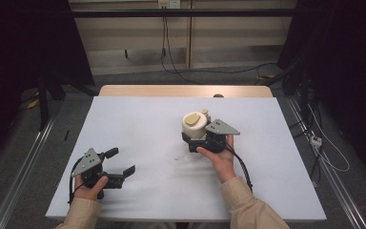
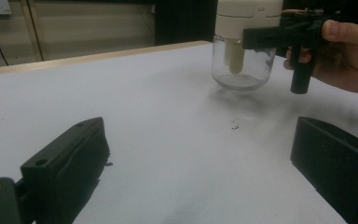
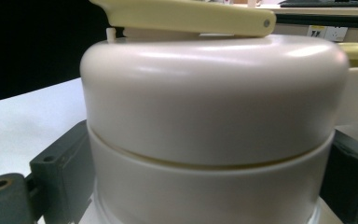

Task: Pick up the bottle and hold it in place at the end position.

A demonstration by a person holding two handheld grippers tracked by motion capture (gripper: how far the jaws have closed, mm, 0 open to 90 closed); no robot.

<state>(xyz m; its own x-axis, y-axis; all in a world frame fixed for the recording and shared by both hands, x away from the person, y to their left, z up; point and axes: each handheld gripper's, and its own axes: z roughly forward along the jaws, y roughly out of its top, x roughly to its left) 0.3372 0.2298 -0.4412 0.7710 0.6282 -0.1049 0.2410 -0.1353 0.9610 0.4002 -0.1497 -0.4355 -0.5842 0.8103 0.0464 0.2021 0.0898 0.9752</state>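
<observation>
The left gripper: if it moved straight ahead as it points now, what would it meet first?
Probably nothing close: the left gripper faces bare white table. The glass jar in the right gripper stands right of that line, though depth is unclear.

place: lab recording rig
signs: white table (image 1: pixel 138 143), black frame (image 1: pixel 171 13), loose cables (image 1: pixel 171 62), wall socket (image 1: pixel 168 4)

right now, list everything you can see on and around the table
jar: 1, clear glass with a cream lid, right of table centre, between the right jaws
handle: 1, pale yellow, on top of the lid
table: 1, white top, wood far edge
dark specks: few, mid-table
cables: several, black, floor behind
left gripper: 1, black, near left, jaws apart, holding nothing
right gripper: 1, black, closed on the jar
hands: 2, beige sleeves
</observation>
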